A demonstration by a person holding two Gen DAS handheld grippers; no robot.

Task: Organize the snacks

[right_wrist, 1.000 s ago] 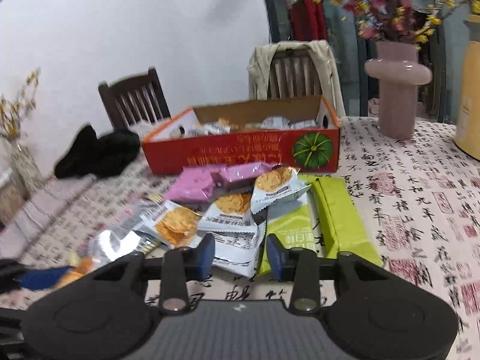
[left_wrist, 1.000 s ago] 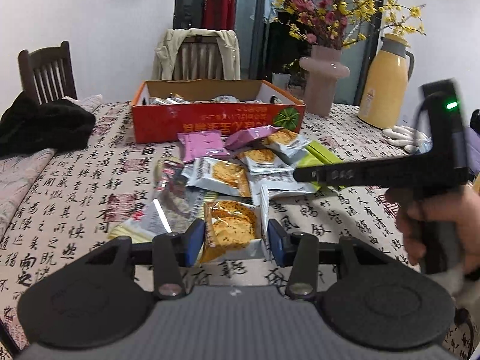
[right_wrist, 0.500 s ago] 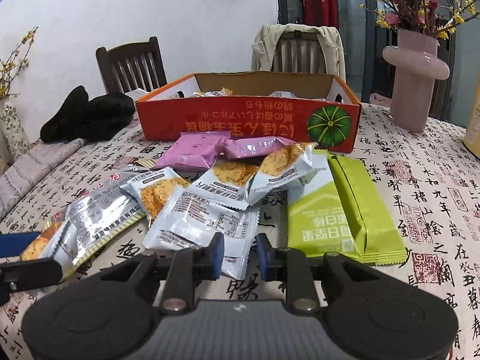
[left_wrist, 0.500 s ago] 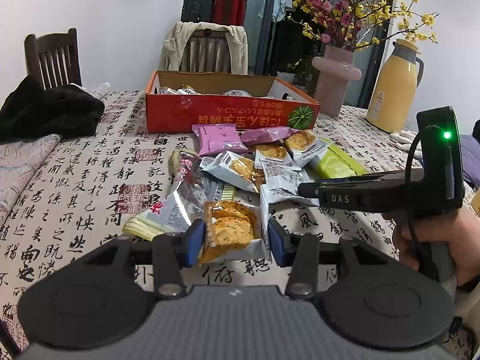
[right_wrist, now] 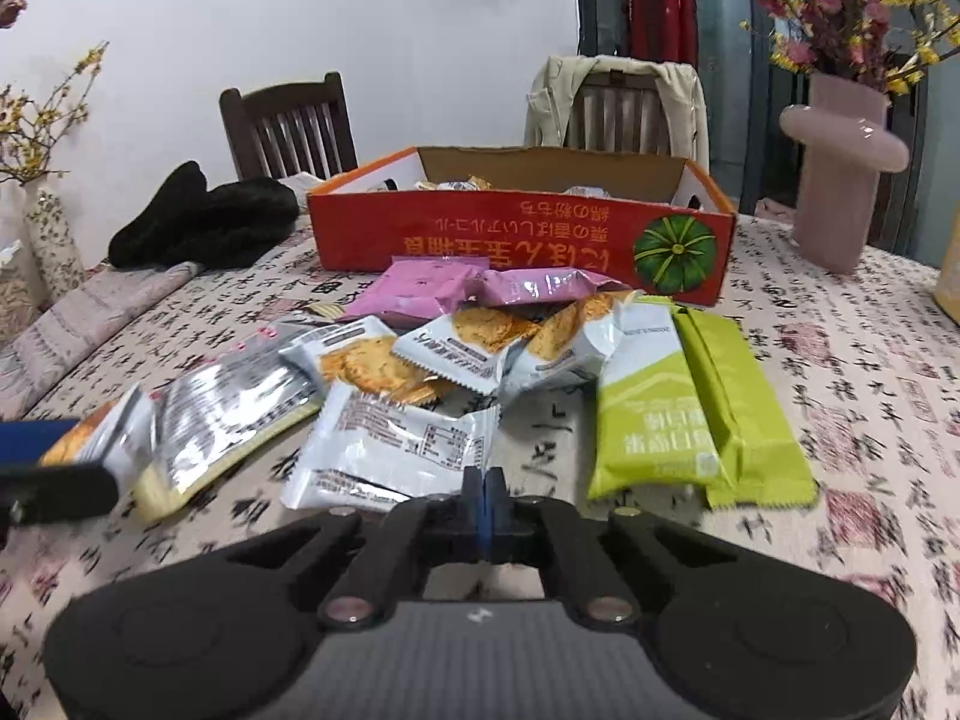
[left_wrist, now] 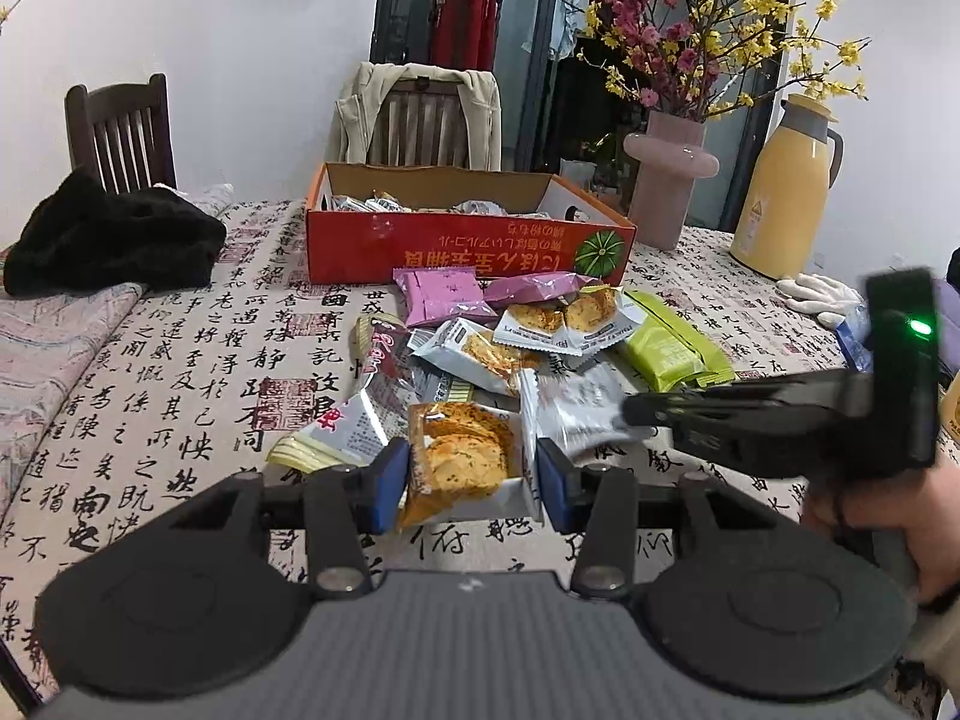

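Left tongs pinch a cracker packet; right tongs, pressed together, nip a white packet's edge. Orange box sits beyond the heap.

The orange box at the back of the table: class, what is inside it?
Inside the orange box, only the tops of a few wrapped snack packets show above its front wall. That wall hides the rest, so their number and kind cannot be told.

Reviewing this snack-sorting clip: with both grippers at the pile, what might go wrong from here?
1. The right gripper has just been closing onto only the corner of the white cracker packet; it may slip free.
2. The left gripper clamps a cracker pack; squeezing could crush it.
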